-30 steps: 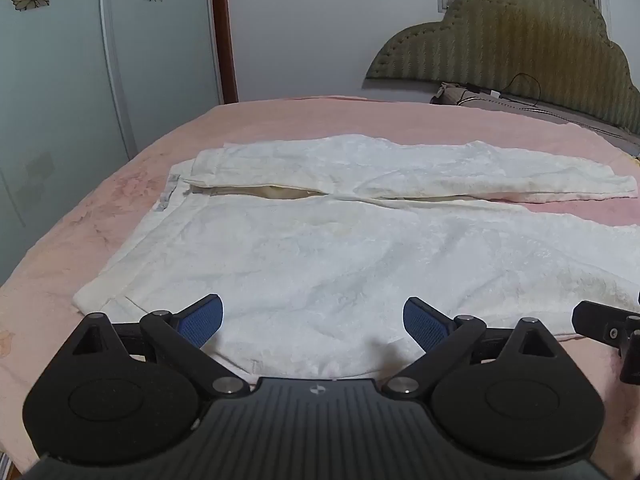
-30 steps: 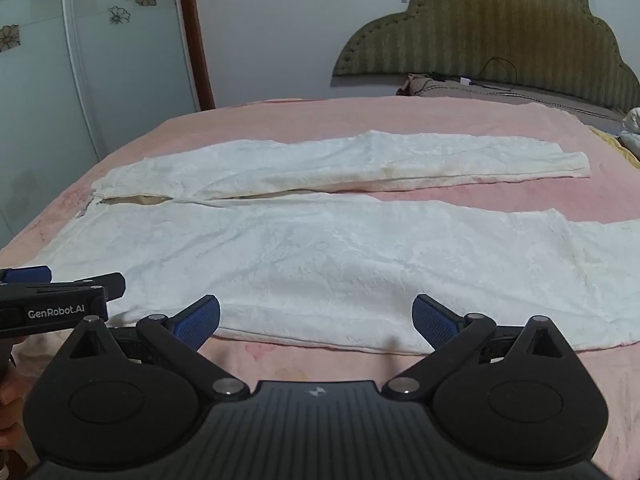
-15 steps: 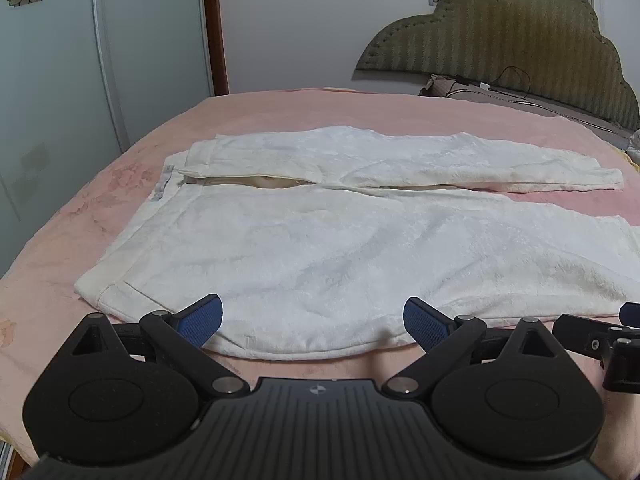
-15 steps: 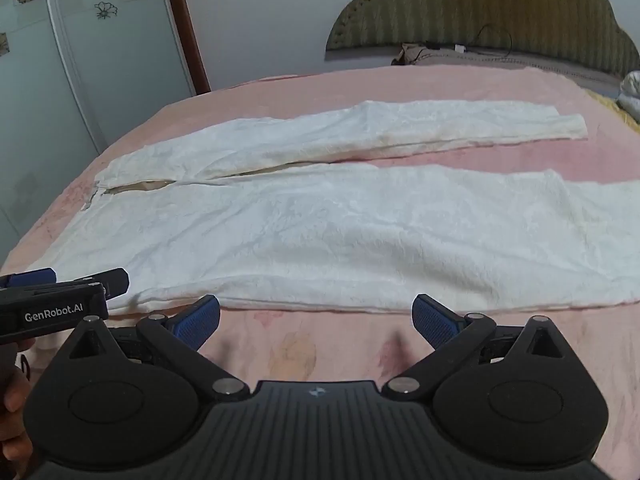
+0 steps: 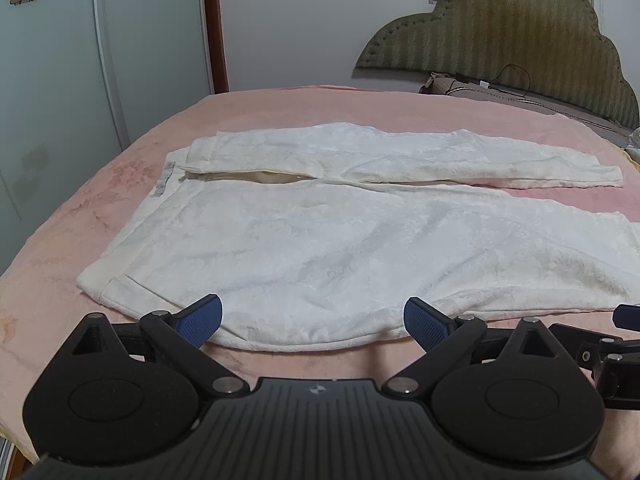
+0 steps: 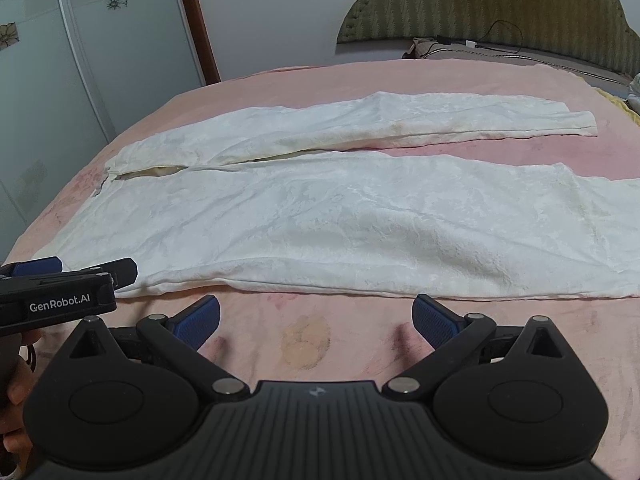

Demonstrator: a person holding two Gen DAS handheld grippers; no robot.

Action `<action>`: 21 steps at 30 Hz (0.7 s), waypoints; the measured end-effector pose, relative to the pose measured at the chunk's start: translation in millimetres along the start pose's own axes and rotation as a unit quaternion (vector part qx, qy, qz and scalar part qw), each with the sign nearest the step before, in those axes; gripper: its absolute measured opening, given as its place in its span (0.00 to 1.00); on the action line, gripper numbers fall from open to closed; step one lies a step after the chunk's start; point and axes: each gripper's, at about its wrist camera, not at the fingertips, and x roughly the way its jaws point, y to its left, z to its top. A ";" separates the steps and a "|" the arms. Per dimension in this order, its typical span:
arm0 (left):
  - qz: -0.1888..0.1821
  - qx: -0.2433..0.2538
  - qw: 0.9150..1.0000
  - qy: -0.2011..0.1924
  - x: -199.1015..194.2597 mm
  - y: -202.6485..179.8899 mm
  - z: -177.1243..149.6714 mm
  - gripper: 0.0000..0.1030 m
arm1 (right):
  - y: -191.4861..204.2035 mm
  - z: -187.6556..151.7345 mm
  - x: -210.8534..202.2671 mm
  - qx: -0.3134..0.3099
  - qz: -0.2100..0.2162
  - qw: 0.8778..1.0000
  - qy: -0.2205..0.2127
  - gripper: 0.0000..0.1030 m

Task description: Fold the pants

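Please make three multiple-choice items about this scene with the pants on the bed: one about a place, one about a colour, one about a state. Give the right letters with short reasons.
1. Where do the pants lie?
A. on the floor
B. spread flat on the pink bed
C. hung on the headboard

2. What colour are the pads on the left hand-held gripper?
A. blue
B. red
C. yellow

3. In what state is the right hand-held gripper?
A. shut on the pants
B. shut on nothing
C. open, holding nothing

Answers:
1 B: both legs lie stretched out on the pink cover.
2 A: the pads on both fingers are blue.
3 C: the fingers stand wide apart over bare cover, short of the near pants edge.
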 end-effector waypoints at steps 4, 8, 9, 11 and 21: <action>-0.010 0.000 1.000 -0.009 -2.0 1.6 -1.2 0.97 | 1.1 -0.6 -0.8 -0.003 0.000 1.000 -0.001 1.00; -0.014 0.000 1.000 -0.007 -2.5 0.9 -2.0 0.97 | 3.2 -1.4 -0.6 -0.011 0.000 1.000 -0.001 1.00; -0.013 0.001 1.000 -0.006 -2.5 -0.1 -1.9 0.97 | 3.8 -1.7 -0.3 -0.012 0.000 1.000 -0.001 1.00; -0.009 0.003 1.000 -0.005 -2.0 -1.1 -2.7 0.97 | 5.0 -2.1 0.1 -0.015 0.001 1.000 0.000 1.00; -0.002 -0.001 1.000 0.001 1.0 -0.3 -4.6 0.97 | 7.2 -2.7 2.8 -0.018 0.001 1.000 0.002 1.00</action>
